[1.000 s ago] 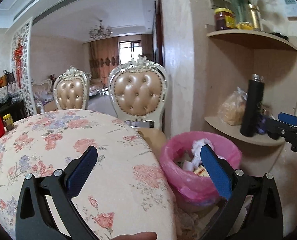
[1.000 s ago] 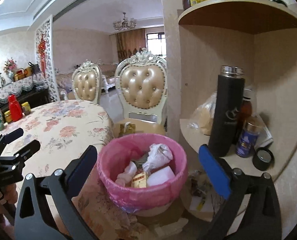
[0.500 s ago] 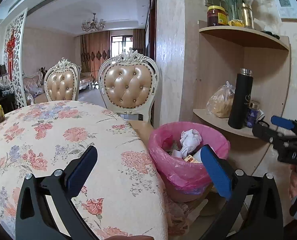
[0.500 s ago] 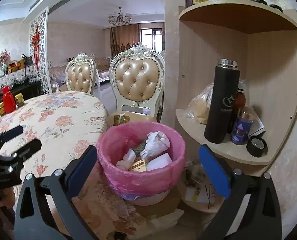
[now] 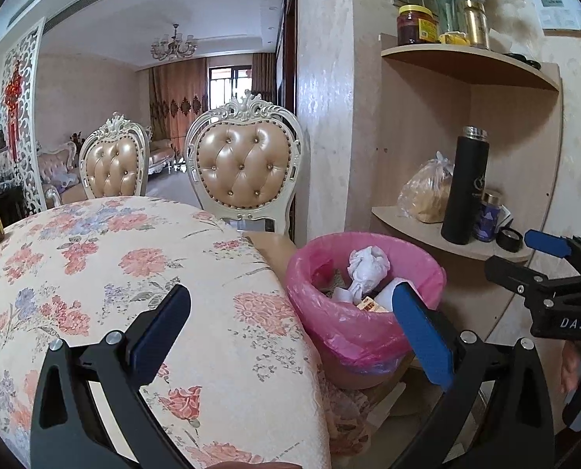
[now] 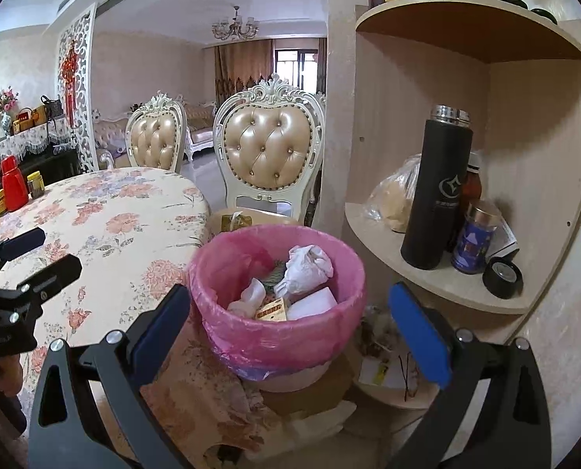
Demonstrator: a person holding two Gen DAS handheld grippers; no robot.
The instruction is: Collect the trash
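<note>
Left gripper (image 5: 290, 322) held with jaws wide apart, nothing between them, over the edge of the table (image 5: 106, 273) in its flowered cloth. Right gripper (image 6: 288, 322) likewise spread and empty, aimed straight at the bin (image 6: 277, 336).

Bin with pink liner sits beside the table edge, below the corner shelf (image 6: 435, 281). It holds crumpled white paper (image 6: 306, 265), a white block and a small printed carton (image 6: 273, 310).

Left view: bin at 4 o'clock, partly behind the right-hand finger; the right gripper shows at 3 o'clock with a hand under it. This view alone takes in the top shelf fully, with a red jar (image 5: 415, 25) and a glass vase (image 5: 449, 4).

Right view: bin dead centre, contents clearer. Only here: litter on the floor board at 5 o'clock, a red bottle (image 6: 13, 183) at 9 o'clock on the table, the left gripper below it. A black flask (image 6: 437, 191) stands on the lower shelf at 3 o'clock, a black tape roll (image 6: 502, 277) near it.
</note>
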